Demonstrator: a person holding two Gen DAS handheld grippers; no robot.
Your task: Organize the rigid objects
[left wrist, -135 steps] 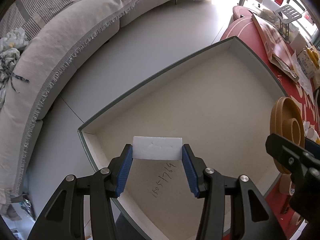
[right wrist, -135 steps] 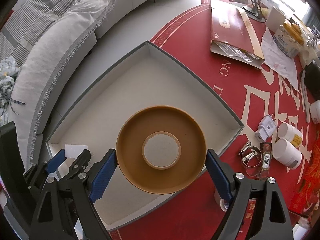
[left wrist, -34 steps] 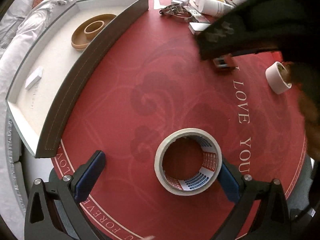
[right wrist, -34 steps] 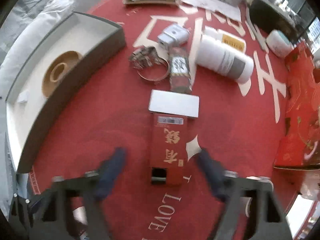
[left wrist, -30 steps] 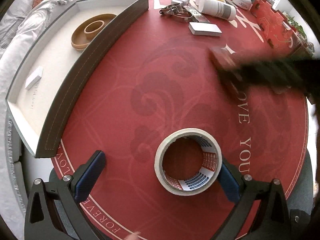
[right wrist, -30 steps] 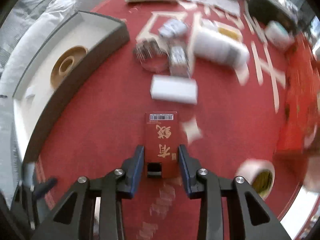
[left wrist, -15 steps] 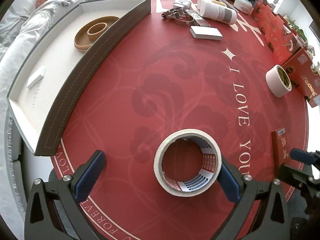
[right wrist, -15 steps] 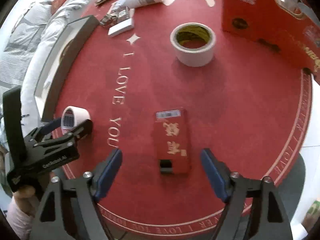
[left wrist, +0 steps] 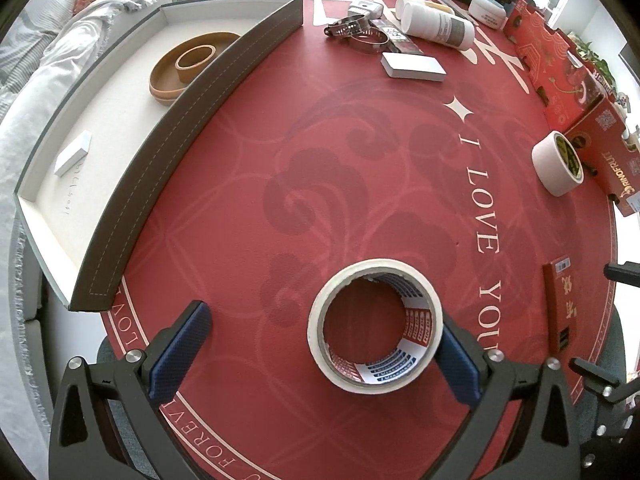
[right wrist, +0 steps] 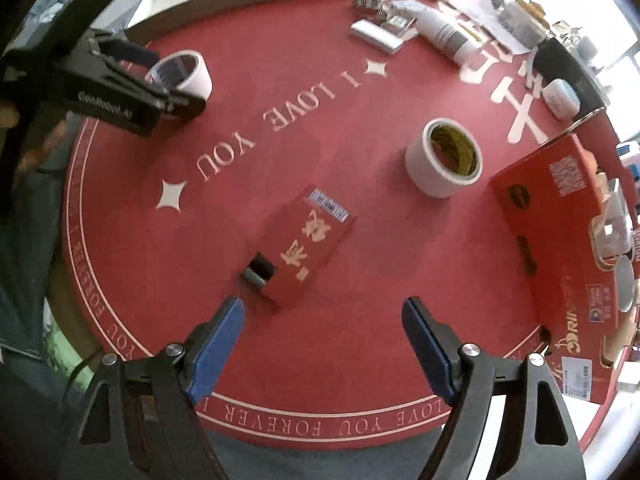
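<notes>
Three tape rolls [left wrist: 376, 326], two white bottles [left wrist: 436, 26], two hose clamps [left wrist: 358, 32].

Both claws look alike: left claw [left wrist: 320, 344] and right claw [right wrist: 322, 340] carry matte black arms, blue finger pads [left wrist: 178, 350], and silver screws [right wrist: 470, 349].

tape roll [left wrist: 375, 326] fills left gripper [left wrist: 320, 350] gap.

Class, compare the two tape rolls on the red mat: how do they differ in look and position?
The near roll has red and blue print inside its core; the far roll has a dark yellowish core. The near roll sits between the open left tongs, touching one finger only; the far roll stands free beside the orange box. Both are white and lie flat.
</notes>
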